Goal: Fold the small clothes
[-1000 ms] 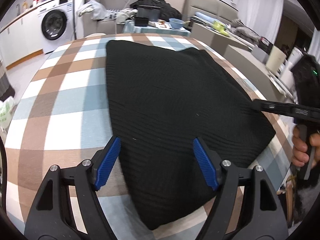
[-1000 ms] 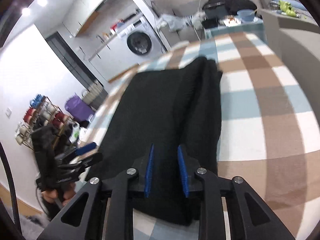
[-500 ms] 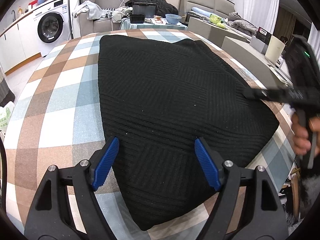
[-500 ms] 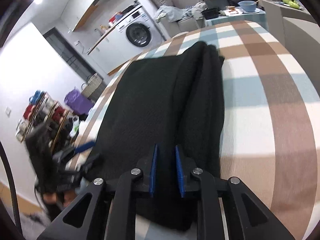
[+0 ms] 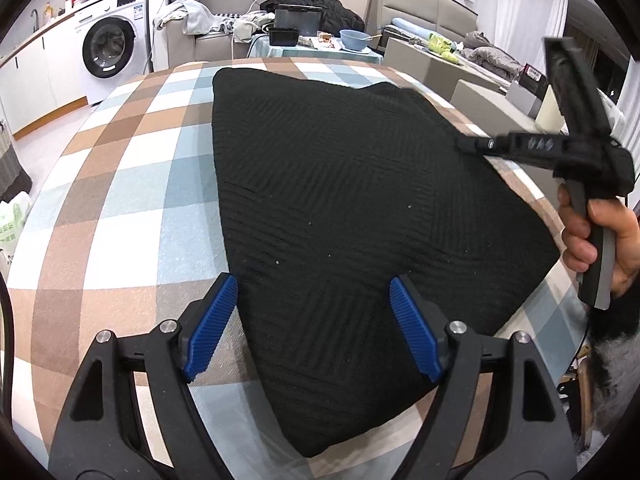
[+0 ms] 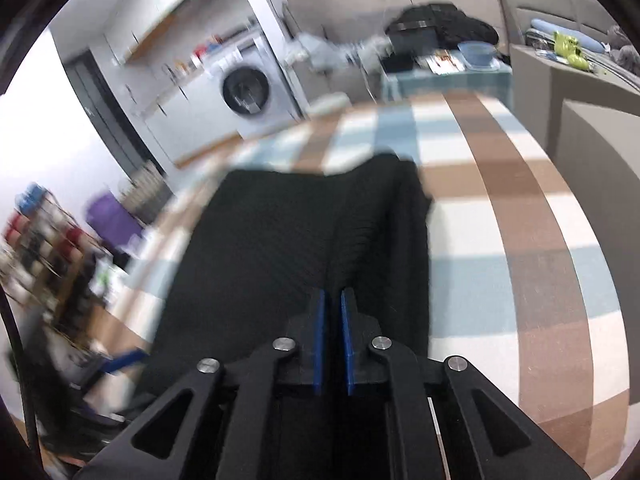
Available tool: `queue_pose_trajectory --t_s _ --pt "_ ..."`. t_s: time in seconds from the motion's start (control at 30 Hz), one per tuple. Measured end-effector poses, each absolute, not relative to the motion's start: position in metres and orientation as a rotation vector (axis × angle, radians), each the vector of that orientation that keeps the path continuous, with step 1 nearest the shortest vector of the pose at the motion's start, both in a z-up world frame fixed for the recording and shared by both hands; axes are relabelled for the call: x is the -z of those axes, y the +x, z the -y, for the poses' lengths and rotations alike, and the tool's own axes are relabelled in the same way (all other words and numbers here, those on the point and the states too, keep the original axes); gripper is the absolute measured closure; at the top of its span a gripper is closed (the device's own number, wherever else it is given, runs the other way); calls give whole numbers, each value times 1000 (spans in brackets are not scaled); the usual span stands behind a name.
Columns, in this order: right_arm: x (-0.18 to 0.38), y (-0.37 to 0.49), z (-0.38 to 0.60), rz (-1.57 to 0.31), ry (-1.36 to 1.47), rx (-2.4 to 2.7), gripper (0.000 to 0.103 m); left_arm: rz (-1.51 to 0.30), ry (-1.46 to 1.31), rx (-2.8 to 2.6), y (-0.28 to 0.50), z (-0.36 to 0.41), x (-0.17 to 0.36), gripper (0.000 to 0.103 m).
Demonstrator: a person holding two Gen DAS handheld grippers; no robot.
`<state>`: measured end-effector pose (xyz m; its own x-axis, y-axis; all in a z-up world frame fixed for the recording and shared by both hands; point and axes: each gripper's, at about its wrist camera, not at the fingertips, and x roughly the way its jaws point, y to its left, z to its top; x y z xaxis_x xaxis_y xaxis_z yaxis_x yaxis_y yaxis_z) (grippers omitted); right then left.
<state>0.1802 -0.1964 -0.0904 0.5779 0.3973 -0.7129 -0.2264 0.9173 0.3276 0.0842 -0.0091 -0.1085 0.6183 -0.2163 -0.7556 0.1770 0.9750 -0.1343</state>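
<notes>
Left wrist view: from the near edge of the checked tablecloth [image 5: 120, 184], low and close, angled down along its own fingers [image 5: 212, 320] across the black knitted garment [image 5: 360, 208] toward the washing machine [image 5: 108, 48].
Right wrist view: from the garment's [image 6: 280, 248] right side, close, tilted down toward the same washing machine [image 6: 244, 92]; blurred.
Shared: garment, tablecloth [image 6: 520, 240], washing machine, blue bowl [image 5: 354, 38] beyond the tablecloth [image 6: 478, 52].
Cross-sight: right gripper [image 5: 464, 145] at the left view's right edge.
</notes>
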Motion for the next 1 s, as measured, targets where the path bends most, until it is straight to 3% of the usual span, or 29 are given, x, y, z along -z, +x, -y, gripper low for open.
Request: queue_pose_trajectory --t_s 0.17,0.37,0.43,0.47,0.5,0.83,0.93,1.0 --pt "101 146 209 -931 248 -459 84 -890 -72 228 71 1 114 26" --pt "108 75 224 -924 181 -502 82 -905 -96 233 55 -4 120 24" --pt "102 63 226 -889 166 -479 65 -914 -105 236 53 -5 119 24" --pt "98 57 231 -864 167 -441 47 -921 -122 244 52 -6 118 24" --pt "96 56 233 -853 173 -430 44 -925 -136 253 51 -7 118 24" --pt "118 79 227 -917 261 -474 44 -949 -115 313 49 8 116 26" --pt "118 80 220 -914 232 -470 49 -942 -48 272 50 18 116 29" --pt "119 80 216 -914 219 -472 59 -936 -9 263 50 24 117 32"
